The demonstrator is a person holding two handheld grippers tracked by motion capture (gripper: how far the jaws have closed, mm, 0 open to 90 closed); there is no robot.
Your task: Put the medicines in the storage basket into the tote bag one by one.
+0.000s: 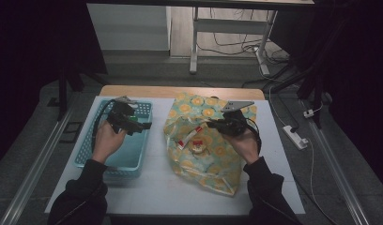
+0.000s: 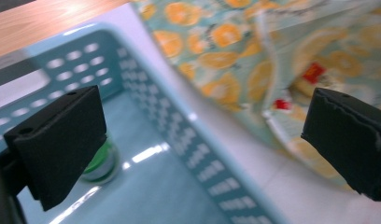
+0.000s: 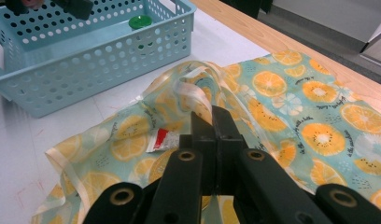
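The right gripper (image 3: 213, 122) has its jaws pressed together on the rim of the orange-print bag (image 3: 314, 121), which lies under and around it on the table (image 1: 157, 187). The left gripper (image 2: 202, 140) is spread and empty over the blue basket (image 2: 212, 172); a green-lidded jar (image 2: 101, 162) stands just below its left jaw.

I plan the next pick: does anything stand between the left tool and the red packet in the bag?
The blue basket's side wall lies between the left tool and the bag. The right tool holds the bag open, so the red packet lies uncovered.
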